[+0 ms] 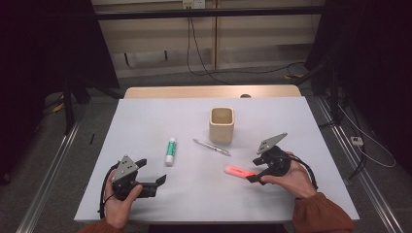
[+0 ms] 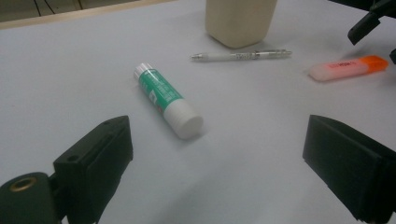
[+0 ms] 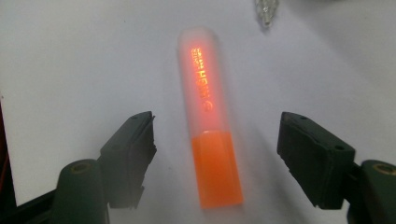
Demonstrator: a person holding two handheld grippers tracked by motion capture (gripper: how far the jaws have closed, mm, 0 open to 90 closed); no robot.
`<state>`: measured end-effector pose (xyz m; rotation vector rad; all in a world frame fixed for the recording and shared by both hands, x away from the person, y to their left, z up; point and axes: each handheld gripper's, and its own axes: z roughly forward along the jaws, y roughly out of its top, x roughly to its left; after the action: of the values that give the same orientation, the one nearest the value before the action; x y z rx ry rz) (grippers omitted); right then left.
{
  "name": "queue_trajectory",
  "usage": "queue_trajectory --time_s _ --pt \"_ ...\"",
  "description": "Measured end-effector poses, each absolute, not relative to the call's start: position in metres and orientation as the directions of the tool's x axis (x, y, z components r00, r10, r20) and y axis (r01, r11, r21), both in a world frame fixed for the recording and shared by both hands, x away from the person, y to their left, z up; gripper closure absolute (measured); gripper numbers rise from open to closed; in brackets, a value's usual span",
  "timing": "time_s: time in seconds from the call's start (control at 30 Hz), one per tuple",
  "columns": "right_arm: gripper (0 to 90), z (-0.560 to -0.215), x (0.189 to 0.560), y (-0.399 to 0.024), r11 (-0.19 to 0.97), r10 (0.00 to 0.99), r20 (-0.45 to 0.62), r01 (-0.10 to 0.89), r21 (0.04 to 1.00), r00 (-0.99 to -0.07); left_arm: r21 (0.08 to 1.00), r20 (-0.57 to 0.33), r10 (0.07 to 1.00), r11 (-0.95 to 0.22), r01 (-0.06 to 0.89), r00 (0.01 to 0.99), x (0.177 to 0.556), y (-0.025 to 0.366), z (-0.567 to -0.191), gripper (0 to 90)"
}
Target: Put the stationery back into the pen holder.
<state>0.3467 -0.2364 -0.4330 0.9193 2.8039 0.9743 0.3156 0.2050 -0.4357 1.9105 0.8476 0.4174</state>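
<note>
orange translucent plastic highlighter point(image 3: 209, 121) lies on the table at frame centre, long axis running between the right gripper point(image 3: 215, 154)'s spread, empty jaws; left gripper point(image 2: 217, 161) gapes wide, farther off.

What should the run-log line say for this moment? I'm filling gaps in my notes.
right gripper: open, straddling orange highlighter on table | left gripper: open, holds nothing | glue stick, pen, cup: untouched
</note>
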Motion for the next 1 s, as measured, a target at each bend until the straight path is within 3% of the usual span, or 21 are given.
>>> queue_trajectory --time_s 0.07,0.3,0.47,0.73,1.0 --pt "35.3 -0.434 0.345 -0.234 0.656 0.527 0.137 0.503 0.562 -0.839 0.878 -0.072 0.712 -0.287 0.384 0.698 0.315 0.205 -0.436 8.3" --pt "41.5 -0.437 0.342 -0.227 0.726 0.513 0.061 0.470 0.501 -0.856 0.877 -0.071 0.711 -0.289 0.383 0.700 0.315 0.205 -0.436 8.2" --pt "46.4 -0.441 0.343 -0.227 0.739 0.505 0.068 0.472 0.481 -0.860 0.877 -0.071 0.710 -0.290 0.384 0.700 0.315 0.205 -0.436 8.3" --pt "64.7 -0.442 0.344 -0.225 0.766 0.485 0.032 0.442 0.467 -0.874 0.877 -0.067 0.707 -0.295 0.380 0.704 0.315 0.205 -0.436 8.2" --pt "64.3 -0.444 0.343 -0.228 0.777 0.447 0.017 0.397 0.488 -0.895 0.876 -0.066 0.707 -0.297 0.380 0.705 0.315 0.204 -0.436 8.2"
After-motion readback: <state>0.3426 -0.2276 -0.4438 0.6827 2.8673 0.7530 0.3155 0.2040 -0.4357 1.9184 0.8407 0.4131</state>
